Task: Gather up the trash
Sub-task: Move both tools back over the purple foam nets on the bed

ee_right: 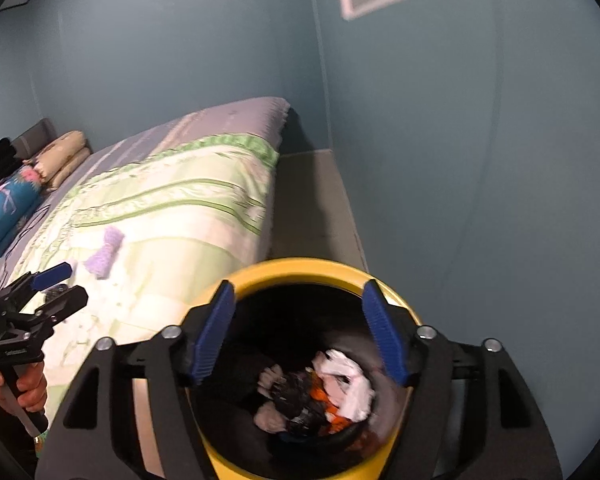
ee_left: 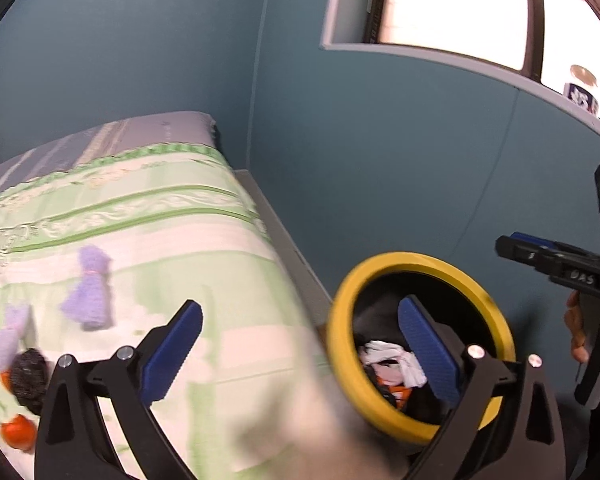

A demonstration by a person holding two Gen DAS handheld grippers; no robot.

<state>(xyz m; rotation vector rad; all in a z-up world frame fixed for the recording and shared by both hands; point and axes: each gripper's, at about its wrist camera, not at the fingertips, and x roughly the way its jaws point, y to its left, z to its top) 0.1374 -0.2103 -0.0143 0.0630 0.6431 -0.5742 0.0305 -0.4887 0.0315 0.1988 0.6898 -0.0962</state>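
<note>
We hold our right gripper [ee_right: 300, 332] over the round black bin with a yellow rim [ee_right: 332, 270], its blue-padded jaws apart and empty. The bin stands on the floor beside the bed's near corner. Inside lie crumpled white paper [ee_right: 350, 384] with orange and dark scraps, so some trash seems collected already. Our left gripper [ee_left: 300, 354] is spread wide, holding nothing, at the bed's edge. Left on the green striped bedspread [ee_left: 148, 216] are two lilac fuzzy bundles [ee_left: 90, 292], a black fuzzy lump [ee_left: 30, 376] and orange pieces [ee_left: 18, 434], all towards its near side, soft-looking and blurred
</note>
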